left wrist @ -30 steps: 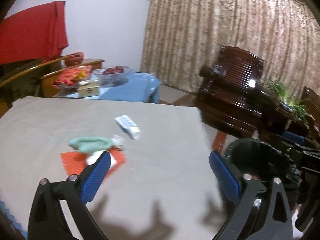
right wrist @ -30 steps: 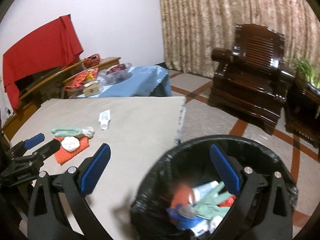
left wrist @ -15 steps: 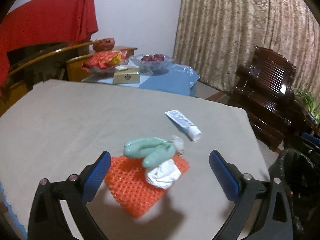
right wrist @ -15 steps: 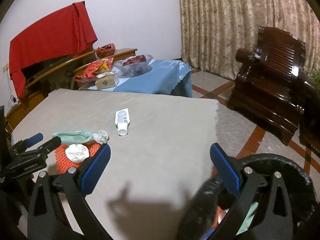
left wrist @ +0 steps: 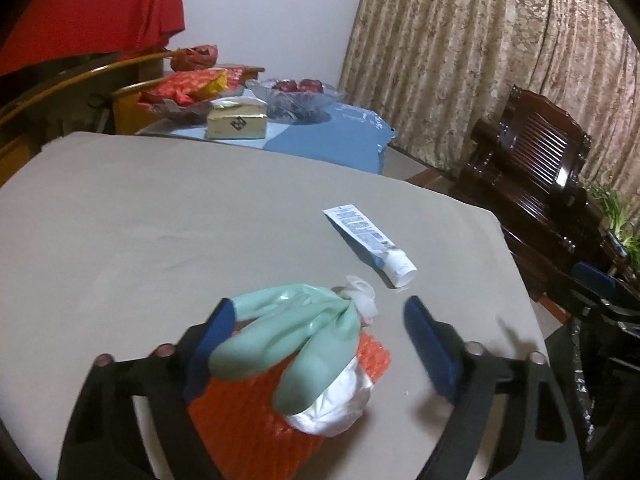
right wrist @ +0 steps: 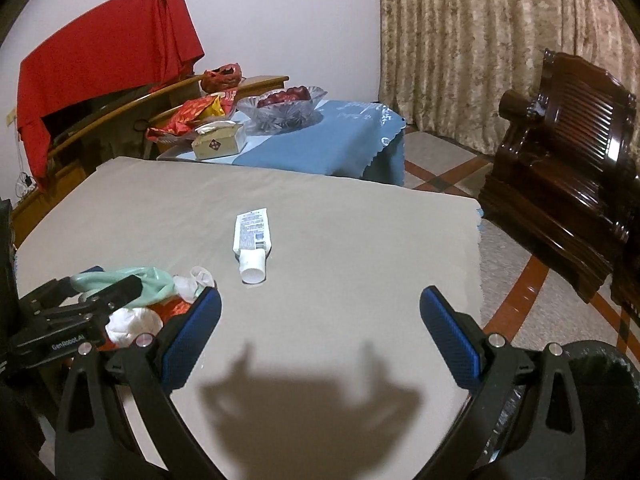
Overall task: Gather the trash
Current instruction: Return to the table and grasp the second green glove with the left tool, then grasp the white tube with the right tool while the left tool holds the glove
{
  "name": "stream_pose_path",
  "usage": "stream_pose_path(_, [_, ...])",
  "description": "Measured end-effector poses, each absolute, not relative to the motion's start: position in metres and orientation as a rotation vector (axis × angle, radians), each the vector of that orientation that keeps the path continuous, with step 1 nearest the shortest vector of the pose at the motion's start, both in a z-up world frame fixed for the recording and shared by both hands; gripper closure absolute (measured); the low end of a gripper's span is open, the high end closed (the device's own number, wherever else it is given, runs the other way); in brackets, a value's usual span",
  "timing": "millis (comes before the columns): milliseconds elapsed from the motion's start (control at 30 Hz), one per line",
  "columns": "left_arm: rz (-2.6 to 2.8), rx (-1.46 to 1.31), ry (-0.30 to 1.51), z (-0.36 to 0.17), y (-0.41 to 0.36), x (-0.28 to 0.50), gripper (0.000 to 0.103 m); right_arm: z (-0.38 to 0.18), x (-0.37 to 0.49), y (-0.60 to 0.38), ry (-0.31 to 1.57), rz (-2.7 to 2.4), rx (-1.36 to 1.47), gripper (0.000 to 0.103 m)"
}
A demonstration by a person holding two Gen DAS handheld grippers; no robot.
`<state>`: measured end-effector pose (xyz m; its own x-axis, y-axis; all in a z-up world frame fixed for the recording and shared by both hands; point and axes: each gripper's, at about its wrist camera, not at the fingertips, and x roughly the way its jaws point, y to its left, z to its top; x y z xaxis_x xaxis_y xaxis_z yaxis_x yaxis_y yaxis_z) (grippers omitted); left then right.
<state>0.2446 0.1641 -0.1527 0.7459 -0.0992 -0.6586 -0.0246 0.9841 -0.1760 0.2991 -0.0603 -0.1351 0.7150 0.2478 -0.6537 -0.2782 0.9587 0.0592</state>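
- The left gripper [left wrist: 320, 344] hangs low over a small heap of rubbish at the near-left part of the table [left wrist: 160, 220], its jaws spread wide and holding nothing, one blue pad on each side of the heap.
- That heap is a pale green rubber glove [left wrist: 296, 332] lying across an orange mesh pad [left wrist: 244, 412], with a crumpled white tissue [left wrist: 340, 400] tucked under the glove's fingers and a scrap of clear wrapper [left wrist: 362, 292] at its far end.
- The glove sits right between the left pads and reaches up close to the camera; whether either pad touches it I cannot tell.
- Just beyond the heap, apart from it, a white and blue tube [left wrist: 370, 246] lies flat on the table cloth, cap toward the near edge.
- The right gripper [right wrist: 320, 336] is also wide open and empty, hovering above bare cloth nearer the table's right edge, throwing a shadow on it; the tube [right wrist: 252, 242] lies ahead of it with nothing in between.
- From the right camera the left gripper [right wrist: 96, 292] can be seen at the far left, sitting over the glove [right wrist: 152, 280].
- The black-lined bin [right wrist: 600, 400] stands on the floor off the table's right corner, partly hidden behind the right gripper's frame.
- Behind the table: a blue-covered side table [right wrist: 332, 140] with a glass fruit bowl [right wrist: 280, 108] and a tissue box [right wrist: 218, 142], a red cloth [right wrist: 104, 72], patterned curtains [right wrist: 460, 40] and a dark wooden armchair [right wrist: 568, 152].
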Motion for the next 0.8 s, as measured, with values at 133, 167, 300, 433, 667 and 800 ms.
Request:
stream_pose_path(133, [-0.082, -0.187, 0.743, -0.154, 0.161, 0.252, 0.058, -0.140, 0.305, -0.057, 0.727, 0.298, -0.045, 0.006])
stream_pose_path(167, [-0.084, -0.182, 0.741, -0.154, 0.160, 0.253, 0.066, -0.140, 0.304, -0.057, 0.729, 0.299, -0.044, 0.006])
stream_pose_path(300, [-0.103, -0.175, 0.726, -0.150, 0.155, 0.252, 0.079, -0.143, 0.303, -0.057, 0.734, 0.305, -0.043, 0.006])
stream_pose_path(433, [-0.115, -0.191, 0.708, -0.145, 0.154, 0.249, 0.086, -0.143, 0.303, -0.057, 0.738, 0.304, -0.038, 0.006])
stream_pose_path(667, [-0.135, -0.239, 0.615, -0.116, 0.156, 0.238, 0.086, -0.140, 0.303, -0.057, 0.724, 0.308, -0.039, 0.006])
stream_pose_path(800, [-0.122, -0.245, 0.586, -0.108, 0.159, 0.245, 0.086, -0.139, 0.309, -0.052, 0.716, 0.313, -0.042, 0.006])
